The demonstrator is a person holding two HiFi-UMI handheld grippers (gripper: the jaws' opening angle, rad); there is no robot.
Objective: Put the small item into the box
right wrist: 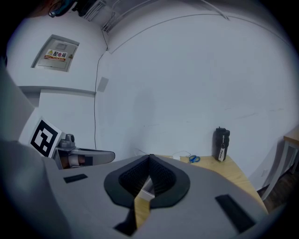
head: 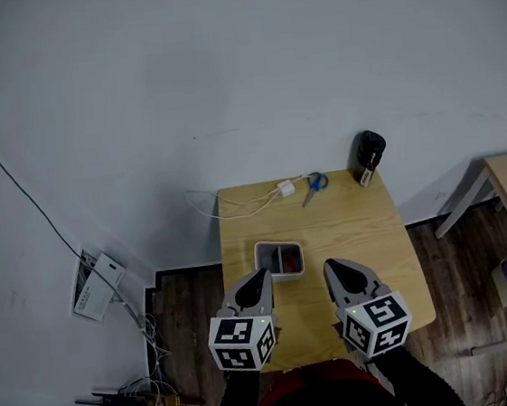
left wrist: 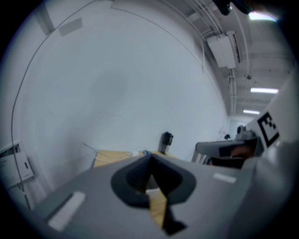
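Entry: small item. I take it to be the white charger [head: 285,188], lying at the far edge of the surface [head: 357,231], well ahead of my jaws and beyond the box [head: 279,260]. Likely light, hard, smooth plastic; grip across the body's flat sides (a corner pinch would likely slip). My left gripper [head: 261,280] and right gripper [head: 336,270]: jaws closed, empty, just short of the box.

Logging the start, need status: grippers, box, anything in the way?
Left gripper and right gripper shut, empty. Box just ahead, untouched. Scissors, charger at far edge; nothing between.
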